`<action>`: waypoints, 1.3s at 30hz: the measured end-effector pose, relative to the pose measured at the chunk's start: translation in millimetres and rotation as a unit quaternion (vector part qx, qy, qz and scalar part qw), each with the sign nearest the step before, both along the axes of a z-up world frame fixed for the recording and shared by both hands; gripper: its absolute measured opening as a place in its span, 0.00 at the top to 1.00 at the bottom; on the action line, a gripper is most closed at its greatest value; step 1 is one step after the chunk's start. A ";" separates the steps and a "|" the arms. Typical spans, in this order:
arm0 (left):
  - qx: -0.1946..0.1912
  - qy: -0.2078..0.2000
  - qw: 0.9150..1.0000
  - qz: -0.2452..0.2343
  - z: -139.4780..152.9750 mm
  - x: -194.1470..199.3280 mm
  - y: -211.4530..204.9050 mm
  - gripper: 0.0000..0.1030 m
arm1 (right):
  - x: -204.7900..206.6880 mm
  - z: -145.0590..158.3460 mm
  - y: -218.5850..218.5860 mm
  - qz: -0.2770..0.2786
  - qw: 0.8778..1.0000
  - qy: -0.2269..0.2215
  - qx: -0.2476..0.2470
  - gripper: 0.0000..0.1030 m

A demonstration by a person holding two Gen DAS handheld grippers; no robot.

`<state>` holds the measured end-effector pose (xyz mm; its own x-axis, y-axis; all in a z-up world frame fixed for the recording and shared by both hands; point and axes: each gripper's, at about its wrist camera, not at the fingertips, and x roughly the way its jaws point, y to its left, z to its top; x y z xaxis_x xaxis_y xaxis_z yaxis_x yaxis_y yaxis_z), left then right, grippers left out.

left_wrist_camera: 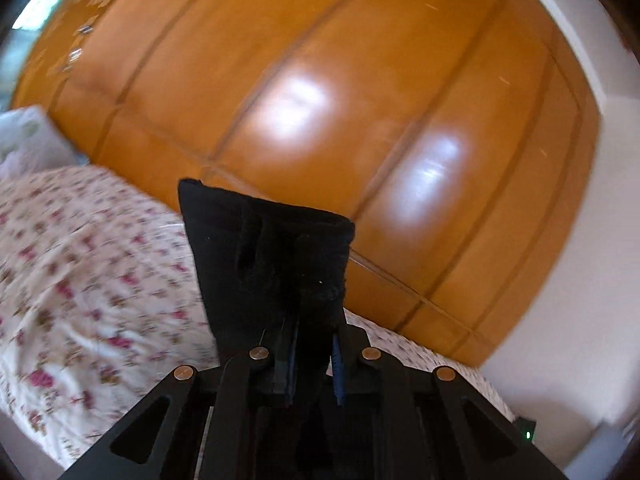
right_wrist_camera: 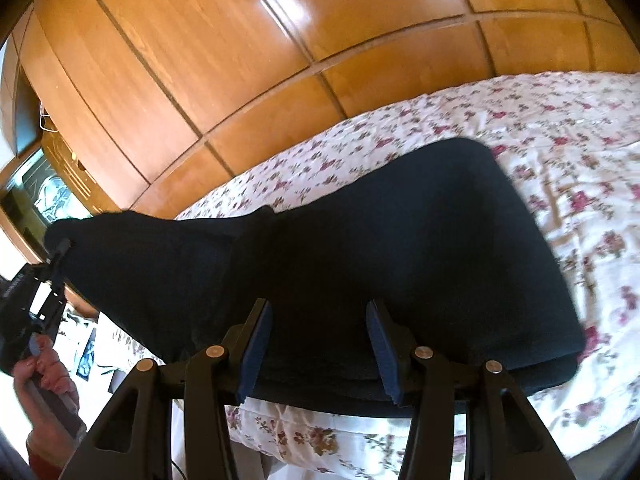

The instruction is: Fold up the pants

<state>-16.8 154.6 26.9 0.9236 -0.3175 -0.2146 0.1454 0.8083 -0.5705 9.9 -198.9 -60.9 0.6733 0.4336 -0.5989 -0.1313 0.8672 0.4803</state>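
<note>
The black pants [right_wrist_camera: 400, 248] lie on the floral bedsheet [right_wrist_camera: 560, 128], folded into a thick flat stack at the right. One end is pulled up off the bed to the left. In the right wrist view my left gripper [right_wrist_camera: 60, 252] is shut on that raised end at the left edge. In the left wrist view the gripped end of the pants [left_wrist_camera: 272, 256] stands up from my left gripper [left_wrist_camera: 314, 344], hiding the fingertips. My right gripper [right_wrist_camera: 320, 340] hovers open at the near edge of the stack, with its blue pads apart and the cloth just beyond them.
A glossy wooden wardrobe [right_wrist_camera: 240, 60] runs along the far side of the bed. A white pillow [left_wrist_camera: 24, 132] lies at the bed's far left. A person's hand [right_wrist_camera: 44, 368] holds the left gripper's handle. A white wall [left_wrist_camera: 592, 280] stands to the right.
</note>
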 end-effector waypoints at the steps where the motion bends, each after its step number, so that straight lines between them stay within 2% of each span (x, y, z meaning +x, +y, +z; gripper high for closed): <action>1: 0.009 -0.005 1.000 -0.014 4.1 1.1 -11.2 0.88 | -1.8 2.6 -1.5 -0.001 1.000 -0.005 -0.003 0.51; 5: 0.041 -0.017 0.997 -0.062 12.7 0.5 -52.3 0.88 | -6.2 8.8 -10.6 -0.007 1.000 -0.014 -0.001 0.50; 9: 0.054 -0.020 0.993 -0.106 15.0 1.7 -89.8 0.88 | -8.1 10.8 -24.6 -0.022 0.999 -0.020 0.014 0.50; 15: 0.080 0.002 0.983 -0.165 2.4 5.9 -144.3 0.88 | -14.9 16.2 -49.9 -0.047 0.998 -0.030 0.043 0.50; 21: 0.118 0.034 0.968 -0.220 -26.5 6.6 -195.3 0.88 | -17.4 14.4 -76.4 -0.056 0.992 -0.032 0.107 0.45; 24: 0.149 0.056 0.959 -0.235 -49.3 11.5 -215.7 0.88 | -18.9 7.6 -87.1 -0.049 0.985 -0.026 0.165 0.42; 30: 0.183 0.077 0.947 -0.254 -77.2 6.8 -240.7 0.87 | -17.3 2.7 -84.9 -0.032 0.983 -0.019 0.179 0.37; 32: 0.201 0.095 0.940 -0.259 -86.6 5.9 -246.8 0.81 | -12.5 -0.7 -81.9 -0.027 0.983 -0.005 0.184 0.35; 34: 0.197 0.106 0.934 -0.279 -94.5 3.2 -247.1 0.69 | -8.2 -4.4 -79.3 -0.029 0.983 0.009 0.181 0.35; 38: 0.177 0.077 0.932 -0.307 -85.6 -13.9 -235.0 0.66 | 3.9 -10.0 -74.1 -0.029 0.984 0.030 0.172 0.34; 39: 0.176 0.071 0.934 -0.303 -82.5 -16.6 -229.4 0.66 | 5.0 -11.1 -72.4 -0.030 0.985 0.034 0.167 0.34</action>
<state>-33.4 -74.7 -55.6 0.5522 -0.6595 -0.5101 0.5797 0.7434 -0.3337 14.9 -271.2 -72.0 0.6664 0.5745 -0.4753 -0.0418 0.6653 0.7454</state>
